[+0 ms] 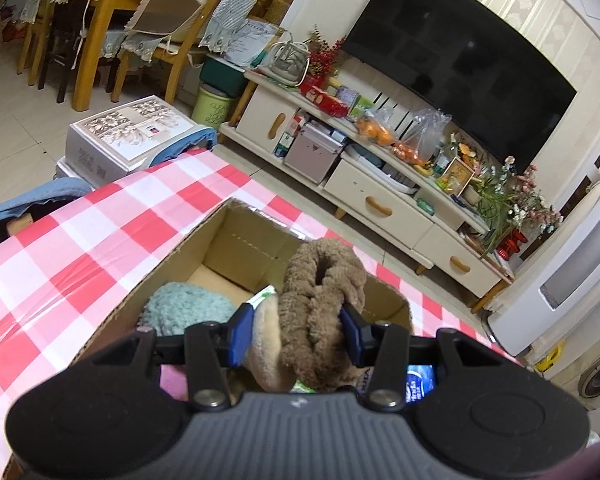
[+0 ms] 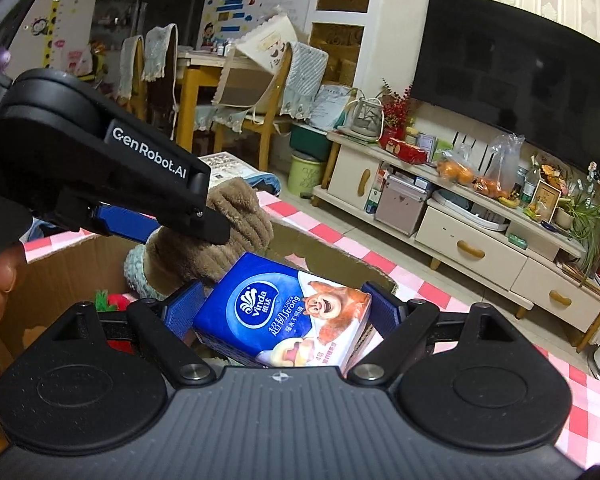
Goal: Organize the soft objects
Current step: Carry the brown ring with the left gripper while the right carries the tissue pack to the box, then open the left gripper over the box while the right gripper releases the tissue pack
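My left gripper (image 1: 296, 314) is shut on a brown plush slipper (image 1: 320, 292), holding it above an open cardboard box (image 1: 236, 240) on the red-and-white checked tablecloth (image 1: 80, 248). A teal fuzzy item (image 1: 184, 308) lies inside the box. My right gripper (image 2: 282, 296) is shut on a blue Vinda tissue pack (image 2: 284, 312) over the box's near side. In the right wrist view the brown slipper (image 2: 240, 216) hangs just beyond the pack, clamped by a left finger (image 2: 208, 226). A red plush thing (image 2: 116, 300) lies in the box beside the teal item (image 2: 134, 268).
A thumb (image 2: 4, 276) shows at the left edge. Beyond the table stand a cream TV cabinet (image 1: 380, 200) crowded with goods, a large dark TV (image 1: 460, 60), a white carton (image 1: 128, 132) on the floor and wooden chairs (image 1: 172, 52).
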The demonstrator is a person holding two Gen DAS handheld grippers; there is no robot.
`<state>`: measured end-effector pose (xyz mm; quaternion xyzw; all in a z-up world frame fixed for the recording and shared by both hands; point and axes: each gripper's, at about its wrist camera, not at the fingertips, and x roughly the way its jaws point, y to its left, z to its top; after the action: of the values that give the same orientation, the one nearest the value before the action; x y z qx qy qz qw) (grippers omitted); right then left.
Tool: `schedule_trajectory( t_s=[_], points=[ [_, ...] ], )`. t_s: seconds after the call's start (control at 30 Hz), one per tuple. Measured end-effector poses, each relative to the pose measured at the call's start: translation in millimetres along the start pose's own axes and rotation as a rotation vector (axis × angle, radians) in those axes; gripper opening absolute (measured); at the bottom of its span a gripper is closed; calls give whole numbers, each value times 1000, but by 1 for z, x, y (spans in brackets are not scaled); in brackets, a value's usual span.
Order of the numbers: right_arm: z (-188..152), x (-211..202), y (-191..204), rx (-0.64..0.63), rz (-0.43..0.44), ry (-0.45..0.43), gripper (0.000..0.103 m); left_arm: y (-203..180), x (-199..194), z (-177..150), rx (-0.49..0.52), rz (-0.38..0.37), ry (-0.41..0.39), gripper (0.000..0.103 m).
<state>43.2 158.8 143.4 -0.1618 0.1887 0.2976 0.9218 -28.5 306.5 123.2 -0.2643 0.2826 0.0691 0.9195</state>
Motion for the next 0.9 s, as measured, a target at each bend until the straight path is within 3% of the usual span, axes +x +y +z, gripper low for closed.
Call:
schedule_trajectory(
  t_s=[0.23, 0.43, 0.9],
  points=[
    [-3, -5, 3, -33, 32, 12, 103, 1, 3, -1, 0, 27, 19, 54],
    [-7, -23, 4, -38, 7, -23, 103, 1, 1, -1, -11, 41, 7, 63],
    [-38, -78, -31, 251, -88, -54, 103, -32, 2, -14, 119, 46, -3, 85]
  ],
)
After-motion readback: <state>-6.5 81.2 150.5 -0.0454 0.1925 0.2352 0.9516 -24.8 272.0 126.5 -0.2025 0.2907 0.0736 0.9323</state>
